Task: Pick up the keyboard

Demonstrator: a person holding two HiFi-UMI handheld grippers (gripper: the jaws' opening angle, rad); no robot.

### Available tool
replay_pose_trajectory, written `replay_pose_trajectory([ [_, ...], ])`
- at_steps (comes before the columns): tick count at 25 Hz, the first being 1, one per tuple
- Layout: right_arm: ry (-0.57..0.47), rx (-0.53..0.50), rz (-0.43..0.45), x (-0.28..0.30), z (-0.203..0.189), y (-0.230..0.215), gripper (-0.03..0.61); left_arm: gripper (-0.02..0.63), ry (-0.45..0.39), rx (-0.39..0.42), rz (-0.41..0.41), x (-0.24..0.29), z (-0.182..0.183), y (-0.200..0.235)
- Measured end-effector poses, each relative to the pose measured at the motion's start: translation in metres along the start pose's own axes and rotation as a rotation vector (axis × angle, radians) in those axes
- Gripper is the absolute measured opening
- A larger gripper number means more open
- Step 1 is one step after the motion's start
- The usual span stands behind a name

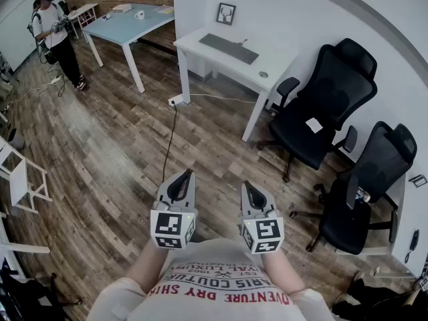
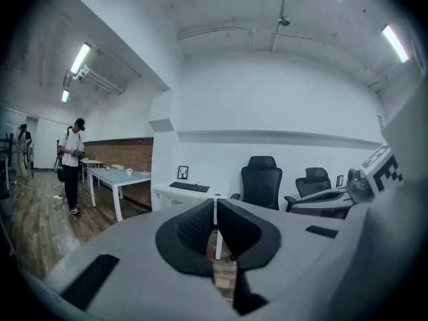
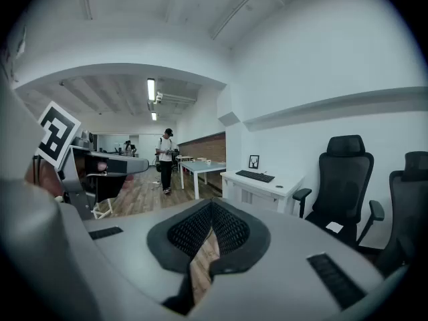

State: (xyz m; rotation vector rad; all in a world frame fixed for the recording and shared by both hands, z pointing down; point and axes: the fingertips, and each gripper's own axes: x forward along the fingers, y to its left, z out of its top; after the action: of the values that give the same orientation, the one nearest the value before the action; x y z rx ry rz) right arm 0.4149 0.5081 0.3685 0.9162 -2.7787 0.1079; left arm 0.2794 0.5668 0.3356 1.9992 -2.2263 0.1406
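Head view: keyboard (image 1: 229, 48) on the far desk, both grippers closed and empty

The keyboard lies flat on the white desk (image 1: 194, 47), its long side running along the desk top. A small framed picture (image 1: 226, 13) stands just behind it, and a small round item (image 1: 263, 74) sits apart from it toward the desk's near right corner. Nothing rests on the keyboard. A black office chair (image 1: 328, 95) stands just beside the desk's right end. A cable (image 1: 170, 136) runs over the wood floor from a power strip (image 1: 176, 101) near a desk leg.

The step in hand looks like the approach; the pickup is not yet begun. To do it well, the person should probably walk up to the desk's open front, clear of the cable and the chair, and part the jaws before arriving. The keyboard is long and thin, so one gripper at each short end should lift it level. A single grip at one end would likely let it tip.

The left gripper (image 1: 184, 176) and right gripper (image 1: 249, 187) are held side by side close to the person's body, pointing roughly toward the desk. Each has its jaws pressed together with nothing between them. The keyboard is well apart from both, far ahead and roughly in line with the gap between them. It shows slightly left of the jaw line in the left gripper view and slightly right of it in the right gripper view.
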Motion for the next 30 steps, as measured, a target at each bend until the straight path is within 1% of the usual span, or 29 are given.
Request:
replay_pose_trajectory([
  [6,0.012,-0.008,0.009,0.009,-0.002,-0.004,0.025,0.035,0.014,-0.001,0.000,0.011,-0.003,0.004],
  [9,0.021,-0.003,-0.002,0.010,-0.005,-0.006,0.025,0.035,0.024,0.002,-0.003,0.013,-0.005,0.004],
  [19,0.066,0.055,-0.037,0.024,-0.017,-0.015,0.026,0.035,0.063,-0.001,-0.005,0.025,-0.013,0.015],
  [23,0.084,0.062,-0.051,0.047,-0.017,-0.016,0.025,0.035,0.074,-0.009,-0.009,0.042,-0.014,0.035],
  [30,0.111,0.073,-0.092,0.113,-0.006,-0.006,0.025,0.035,0.079,-0.028,-0.024,0.082,-0.010,0.100],
])
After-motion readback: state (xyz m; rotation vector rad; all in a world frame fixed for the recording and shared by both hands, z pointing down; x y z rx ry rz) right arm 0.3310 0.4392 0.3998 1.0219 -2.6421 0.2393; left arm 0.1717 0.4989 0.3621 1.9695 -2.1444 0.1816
